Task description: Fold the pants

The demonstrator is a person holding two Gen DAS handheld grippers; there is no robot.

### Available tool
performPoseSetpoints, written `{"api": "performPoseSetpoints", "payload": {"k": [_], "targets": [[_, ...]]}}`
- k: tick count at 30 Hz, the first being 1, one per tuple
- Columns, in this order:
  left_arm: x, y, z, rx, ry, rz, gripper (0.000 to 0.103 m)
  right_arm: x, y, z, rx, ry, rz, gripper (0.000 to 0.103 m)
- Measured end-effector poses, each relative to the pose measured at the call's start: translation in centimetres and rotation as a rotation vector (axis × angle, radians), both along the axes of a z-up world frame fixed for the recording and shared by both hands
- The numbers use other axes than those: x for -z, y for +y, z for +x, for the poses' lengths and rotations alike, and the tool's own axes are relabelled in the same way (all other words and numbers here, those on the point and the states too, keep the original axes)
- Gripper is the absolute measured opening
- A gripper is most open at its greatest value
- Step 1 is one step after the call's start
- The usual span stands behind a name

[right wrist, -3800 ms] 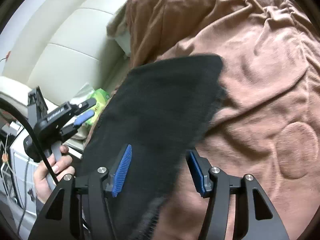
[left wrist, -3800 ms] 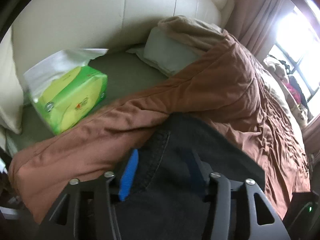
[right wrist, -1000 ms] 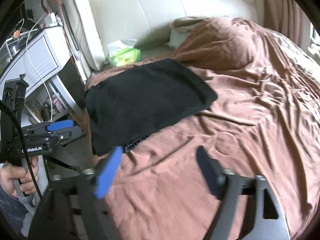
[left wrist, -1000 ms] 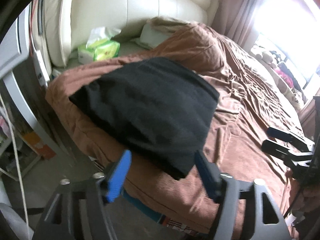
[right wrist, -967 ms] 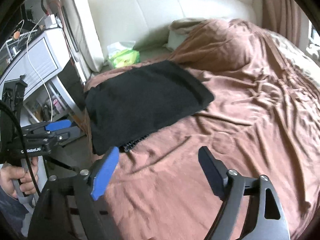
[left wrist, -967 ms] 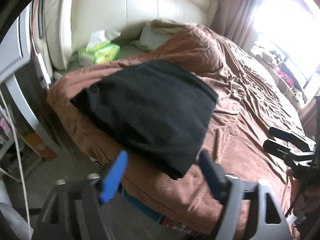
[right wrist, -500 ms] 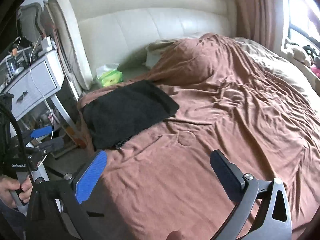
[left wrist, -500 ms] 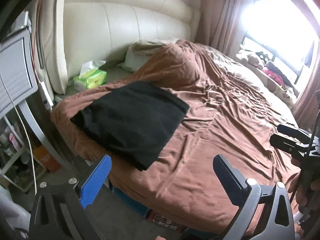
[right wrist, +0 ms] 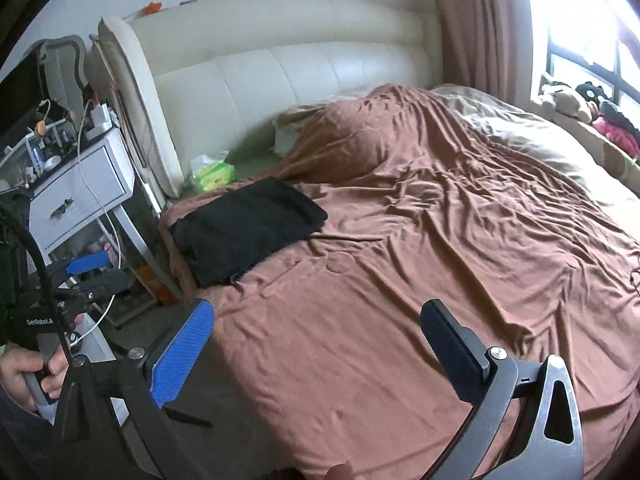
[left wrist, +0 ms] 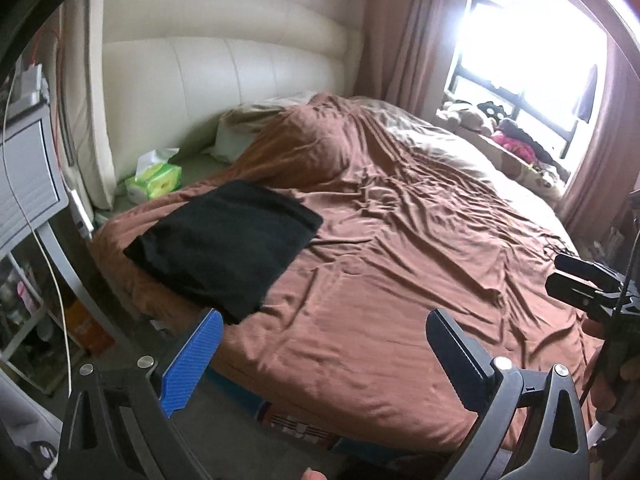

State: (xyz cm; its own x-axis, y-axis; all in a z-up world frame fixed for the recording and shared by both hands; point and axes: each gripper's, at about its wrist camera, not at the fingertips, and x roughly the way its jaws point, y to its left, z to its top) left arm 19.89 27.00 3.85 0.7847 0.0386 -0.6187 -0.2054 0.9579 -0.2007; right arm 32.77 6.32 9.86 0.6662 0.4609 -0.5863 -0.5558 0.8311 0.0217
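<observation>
Both claws, left claw (left wrist: 320, 336) and right claw (right wrist: 316, 326), are gaping wide, holding nothing; folded pants (left wrist: 228, 248) are lying at bed's (left wrist: 400, 300) near corner by headboard (left wrist: 240, 72).

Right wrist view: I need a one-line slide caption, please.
Folded black pants lie on the brown bedspread near a tissue pack; the right gripper hangs open, empty.

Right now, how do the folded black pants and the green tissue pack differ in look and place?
The pants are black, flat and broad; the tissue pack is bright green, boxy and smaller. The pants lie on the brown blanket near the bed's edge; the tissue pack sits beyond it by the headboard. Neither is gripped.
</observation>
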Motion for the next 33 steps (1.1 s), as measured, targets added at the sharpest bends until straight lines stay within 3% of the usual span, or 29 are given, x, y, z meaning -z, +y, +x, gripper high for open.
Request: {"api": "performPoseSetpoints", "payload": {"k": [16, 33], "targets": [[-2.9, -6.9, -4.9, 0.101, -0.056, 0.023, 0.102, -3.0, -9.2, -9.6, 0.071, -0.052, 0.088, 0.103], [-4.7, -15.6, -10.7, 0.224, -0.138, 0.068, 0.103, -2.9, -17.5, -20.1, 0.145, -0.102, 0.118, 0.103]]}}
